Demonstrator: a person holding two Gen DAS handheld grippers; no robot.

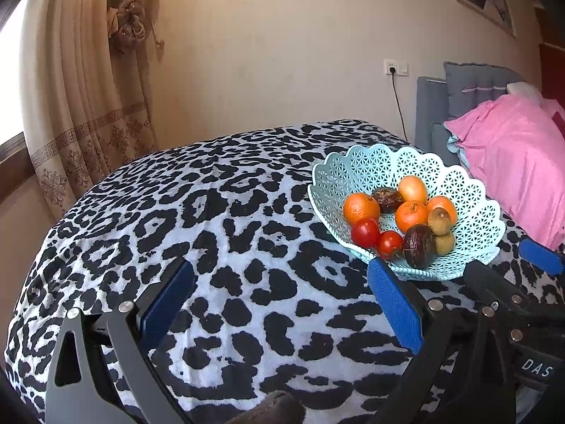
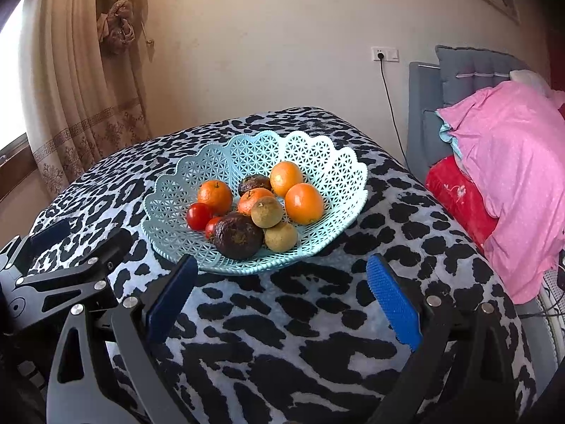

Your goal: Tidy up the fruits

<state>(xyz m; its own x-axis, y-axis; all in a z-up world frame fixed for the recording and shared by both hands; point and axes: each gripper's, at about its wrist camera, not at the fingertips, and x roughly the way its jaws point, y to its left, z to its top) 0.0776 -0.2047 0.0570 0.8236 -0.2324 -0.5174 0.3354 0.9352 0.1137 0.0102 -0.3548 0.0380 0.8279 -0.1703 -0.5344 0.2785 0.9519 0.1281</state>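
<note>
Both wrist cameras sit low over the leopard-print blanket (image 1: 219, 212), facing the far wall. Left view stands further left, fruit basket (image 1: 469, 208) off right; right view nearer, basket (image 2: 339, 173) centred. Shared: basket, curtain (image 2: 88, 81), pink pillow (image 2: 512, 162).

Daylight enters from a window (image 1: 10, 70) at the left, blown out to white in both views. The room is evenly lit and warm-toned, with soft shadows. Fisheye distortion bends the wall and curtain (image 2: 84, 81); corners fall black. Focus is sharp throughout.
</note>
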